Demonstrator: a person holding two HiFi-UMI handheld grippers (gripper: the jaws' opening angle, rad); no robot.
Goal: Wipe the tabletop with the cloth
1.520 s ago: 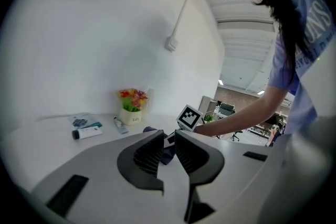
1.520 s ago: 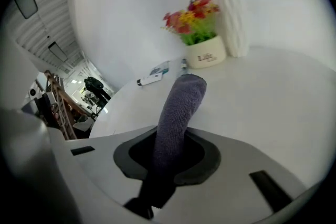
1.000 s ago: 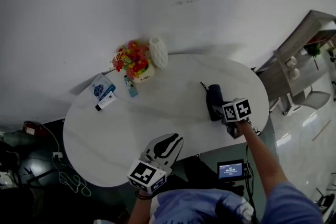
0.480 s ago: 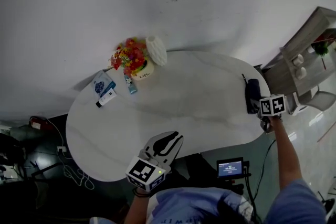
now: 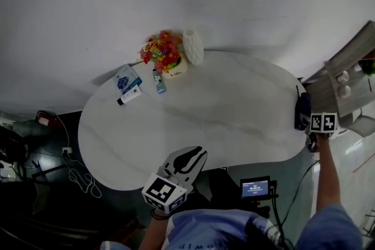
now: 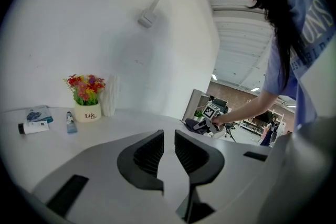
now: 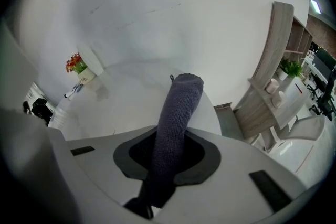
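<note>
A dark grey cloth (image 5: pixel 302 109) lies at the far right edge of the white oval table (image 5: pixel 222 108). My right gripper (image 5: pixel 309 126) is shut on the cloth, its marker cube just off the rim. In the right gripper view the cloth (image 7: pixel 178 107) runs out from between the jaws of the right gripper (image 7: pixel 175 136) onto the table (image 7: pixel 131 86). My left gripper (image 5: pixel 188 160) hovers at the table's near edge, jaws together with nothing in them. In the left gripper view the left gripper (image 6: pixel 169 147) points across the table (image 6: pixel 47 144).
At the back left of the table stand a flower pot (image 5: pixel 167 58), a white ribbed vase (image 5: pixel 193 47), a blue packet (image 5: pixel 125 79) and two tubes (image 5: pixel 130 95). A small screen (image 5: pixel 255 188) sits below the near edge. Wooden shelves (image 5: pixel 351 67) stand right; cables (image 5: pixel 79 184) lie left.
My right gripper has dragged the cloth from the table's right-middle out to its far right edge. The left gripper has stayed at the near edge.
</note>
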